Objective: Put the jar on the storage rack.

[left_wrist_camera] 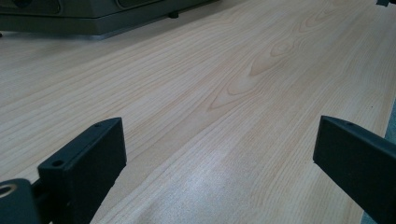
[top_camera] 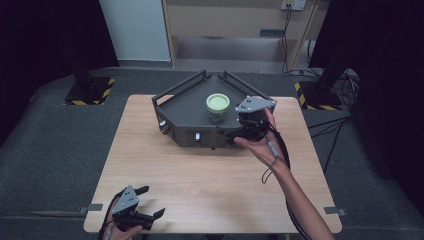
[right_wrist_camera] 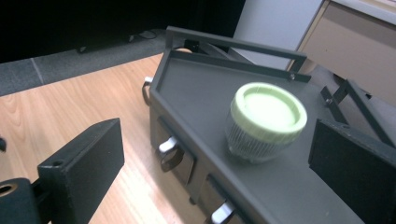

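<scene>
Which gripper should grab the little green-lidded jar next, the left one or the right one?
Probably the right gripper. It is open beside the jar on the grey tray. The left gripper, also open, sits at the table's near edge, far from it.

Overhead light falls on the desk (top_camera: 200, 170); its surroundings stay dark. A soft glare patch shows in the left gripper view, where the near fingers (left_wrist_camera: 84, 168) are blurred.

Pale green jar (right_wrist_camera: 265, 122), grey tray (right_wrist_camera: 205, 88)
</scene>
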Motion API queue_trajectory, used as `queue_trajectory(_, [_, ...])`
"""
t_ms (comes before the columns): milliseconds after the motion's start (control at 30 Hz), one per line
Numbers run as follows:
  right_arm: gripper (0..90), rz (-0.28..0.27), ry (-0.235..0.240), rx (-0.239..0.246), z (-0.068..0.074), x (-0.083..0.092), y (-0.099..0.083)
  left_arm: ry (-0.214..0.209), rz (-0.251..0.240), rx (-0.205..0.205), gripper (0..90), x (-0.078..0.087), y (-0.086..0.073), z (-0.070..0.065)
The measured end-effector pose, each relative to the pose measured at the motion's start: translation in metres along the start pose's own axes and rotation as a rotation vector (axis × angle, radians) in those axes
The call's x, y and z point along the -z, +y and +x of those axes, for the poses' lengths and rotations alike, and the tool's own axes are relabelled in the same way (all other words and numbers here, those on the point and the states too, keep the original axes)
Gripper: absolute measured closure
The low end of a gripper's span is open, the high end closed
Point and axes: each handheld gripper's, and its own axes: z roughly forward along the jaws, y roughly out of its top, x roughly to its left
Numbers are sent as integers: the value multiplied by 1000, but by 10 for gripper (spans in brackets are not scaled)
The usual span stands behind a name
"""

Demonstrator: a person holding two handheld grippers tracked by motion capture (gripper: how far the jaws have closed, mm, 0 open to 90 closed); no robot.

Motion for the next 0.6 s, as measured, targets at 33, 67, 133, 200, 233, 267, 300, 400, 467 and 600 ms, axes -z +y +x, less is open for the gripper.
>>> queue_trajectory(33, [34, -3, 4, -2, 1, 2, -3, 1, 0, 0, 14, 0, 0, 0])
queue_trajectory(67, [34, -2, 6, -2, 3, 3, -6, 2, -2, 0, 14, 0, 0, 0])
queue_trajectory(133, [35, 0, 11, -4, 5, 6, -13, 6, -2, -1, 13, 0, 0, 0])
queue_trajectory(200, [35, 2, 21, -15, 6, 9, -19, 6, -2, 0, 14, 0, 0, 0])
queue_trajectory(233, [35, 3, 21, -16, 7, 10, -21, 8, -2, 0, 13, 0, 0, 0])
queue_trajectory(267, [35, 1, 22, -18, 8, 11, -24, 7, -2, 0, 14, 1, 0, 0])
queue_trajectory(300, [35, 0, 24, -23, 8, 13, -27, 8, -4, 1, 13, 1, 0, 0])
queue_trajectory(400, [35, -4, 23, -25, 10, 18, -32, 9, -3, 2, 13, 1, 0, 1])
queue_trajectory(467, [35, -9, 27, -27, 11, 22, -36, 9, -4, 2, 14, 1, 0, 1])
queue_trajectory(600, [35, -10, 27, -27, 14, 30, -47, 9, -4, 3, 14, 0, 0, 1])
